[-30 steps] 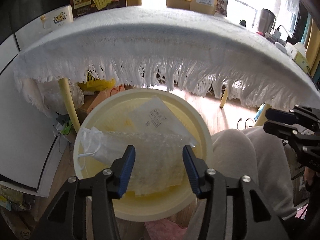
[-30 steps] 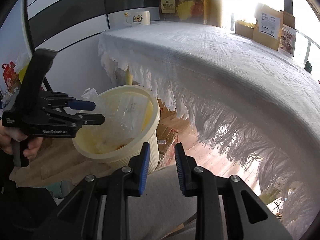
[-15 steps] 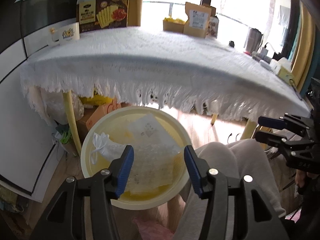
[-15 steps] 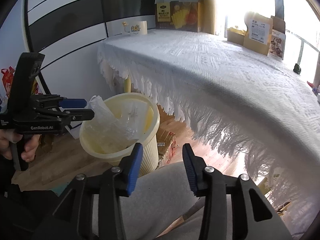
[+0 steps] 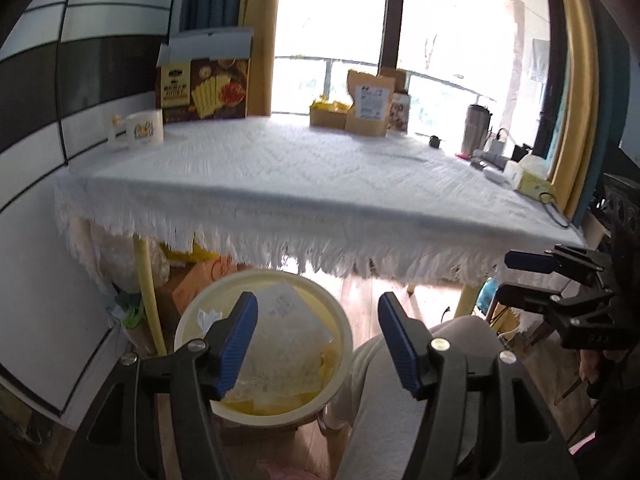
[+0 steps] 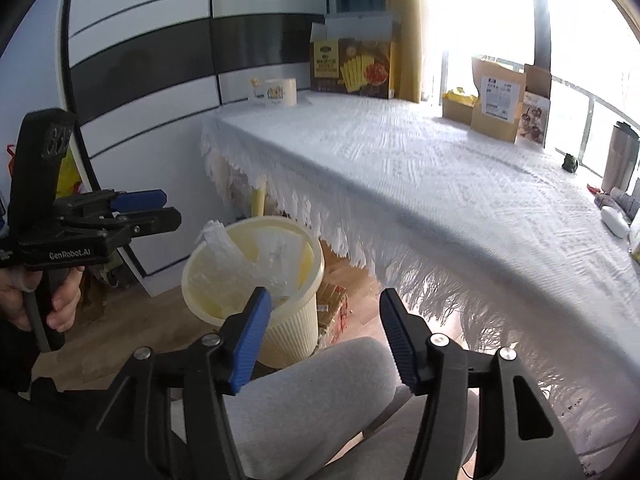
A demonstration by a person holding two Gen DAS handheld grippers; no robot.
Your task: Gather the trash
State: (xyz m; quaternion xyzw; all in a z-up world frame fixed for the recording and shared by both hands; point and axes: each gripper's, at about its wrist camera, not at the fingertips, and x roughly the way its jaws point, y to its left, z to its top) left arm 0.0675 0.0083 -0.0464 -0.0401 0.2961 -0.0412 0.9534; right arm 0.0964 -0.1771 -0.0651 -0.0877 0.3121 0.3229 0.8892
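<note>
- Now both grippers hang empty above the pale yellow bin (image 5: 344, 344), which sits on the floor below and just ahead of the left gripper (image 5: 318, 340), its rim tucked under the tablecloth fringe (image 5: 320, 258).
- Left gripper: its jaws have just been opening and stand apart with nothing between them; the clear plastic wrap (image 5: 288, 356) and a labelled packet (image 5: 286, 306) lie in the bin beneath.
- Right gripper (image 6: 324, 332): its jaws have just been opening too, wide and bare, with only a grey-trousered knee (image 6: 320, 384) under them; the bin is ahead of it and to its left.
- My read: this drop is done, and the step in hand is coming away from the bin to look for more trash.
- Next move calls for rising past the table edge (image 6: 460, 236), which juts out just ahead of and above both grippers; the hanging fringe could snag a finger.
- Open room looks good on the white tablecloth (image 5: 312, 172): its middle is bare ahead of the left gripper, with a mug (image 5: 140, 130), a cracker box (image 5: 204, 88) and brown packets (image 5: 368, 108) lined along the far edge.
- Whether any of those counts as trash I cannot tell.
</note>
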